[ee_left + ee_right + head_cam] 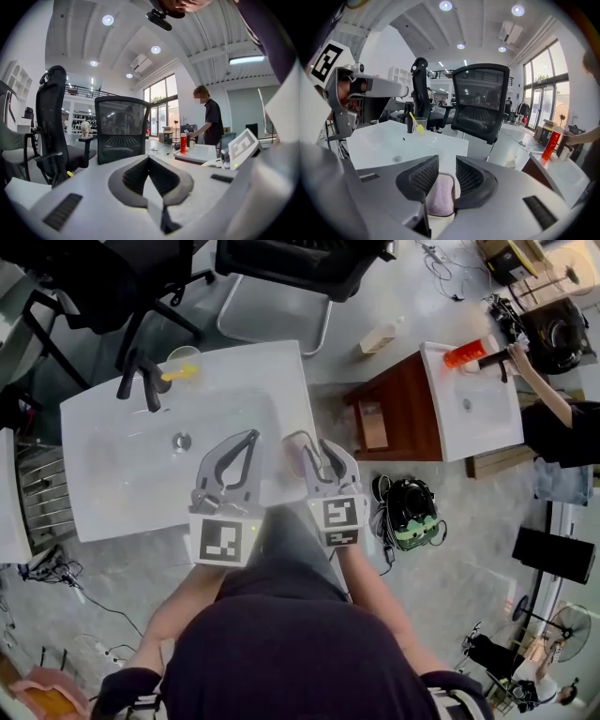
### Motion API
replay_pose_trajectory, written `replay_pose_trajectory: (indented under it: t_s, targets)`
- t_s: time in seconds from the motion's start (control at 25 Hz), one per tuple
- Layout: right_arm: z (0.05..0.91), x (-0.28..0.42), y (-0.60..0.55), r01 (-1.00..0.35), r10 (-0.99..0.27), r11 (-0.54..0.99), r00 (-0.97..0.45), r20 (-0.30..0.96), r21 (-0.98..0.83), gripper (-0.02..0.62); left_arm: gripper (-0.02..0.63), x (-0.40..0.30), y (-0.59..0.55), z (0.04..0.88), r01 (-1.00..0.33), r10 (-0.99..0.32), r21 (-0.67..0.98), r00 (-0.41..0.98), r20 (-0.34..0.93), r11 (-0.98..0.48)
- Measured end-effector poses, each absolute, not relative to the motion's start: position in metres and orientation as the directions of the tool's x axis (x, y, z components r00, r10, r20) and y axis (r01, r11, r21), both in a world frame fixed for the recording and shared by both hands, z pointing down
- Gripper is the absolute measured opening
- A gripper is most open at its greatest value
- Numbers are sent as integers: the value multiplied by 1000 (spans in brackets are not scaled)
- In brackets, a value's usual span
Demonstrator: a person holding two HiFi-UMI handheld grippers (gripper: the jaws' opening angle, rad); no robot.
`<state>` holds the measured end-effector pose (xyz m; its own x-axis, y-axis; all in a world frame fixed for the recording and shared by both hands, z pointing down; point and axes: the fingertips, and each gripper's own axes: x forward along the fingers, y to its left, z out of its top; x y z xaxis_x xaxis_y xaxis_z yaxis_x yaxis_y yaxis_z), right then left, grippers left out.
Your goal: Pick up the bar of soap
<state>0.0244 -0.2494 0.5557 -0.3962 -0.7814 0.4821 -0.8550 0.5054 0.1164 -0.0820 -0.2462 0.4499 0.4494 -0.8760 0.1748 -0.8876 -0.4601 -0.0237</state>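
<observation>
A pink bar of soap [297, 454] lies at the right edge of the white sink [112, 437]. My right gripper [330, 451] hangs just over it. In the right gripper view the soap [440, 196] shows low between the two dark pads, on the sink's [379, 138] rim. That gripper [446, 160] is open, with a gap on either side of the bar. My left gripper [251, 437] hovers over the basin's right part. Its tips meet on nothing, so it is shut [149, 158].
A black faucet [141, 381] and a cup with a yellow toothbrush [183, 367] stand at the sink's far rim. Office chairs [291, 259] stand beyond. To the right are a second sink on a wooden cabinet [469, 399], an orange bottle [464, 354], a person [553, 418] and a bag [412, 512] on the floor.
</observation>
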Motion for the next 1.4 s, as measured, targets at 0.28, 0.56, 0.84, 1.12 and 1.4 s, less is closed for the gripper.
replay_pose_trajectory:
  t_s: [0.28,0.56,0.84,1.12,1.4]
  targets:
    - [599,21,-245,-829,-669,554,-392,631,73,159,0,-78,-247,468,-886,-867,-11,451,214,-464]
    - [622,20,-243,-815,-562,578,-363,743,38,181,0,-82,-247,469,-891,-871,-7,442,214,-454]
    - [640,20,-245,-799,-489,598,-306,817,59,190,0,-89,-247,469,-897,-876,-13,429,219,-442]
    - [648,20,-245,-789,-436,610,-258,862,72,196,0,-101,-247,467,-909,-888,-15,404,219,-417]
    - [653,16,-245,-726,-355,681,-212,911,96,199,0,-105,-247,464,-913,-893,-5,397,210,-407]
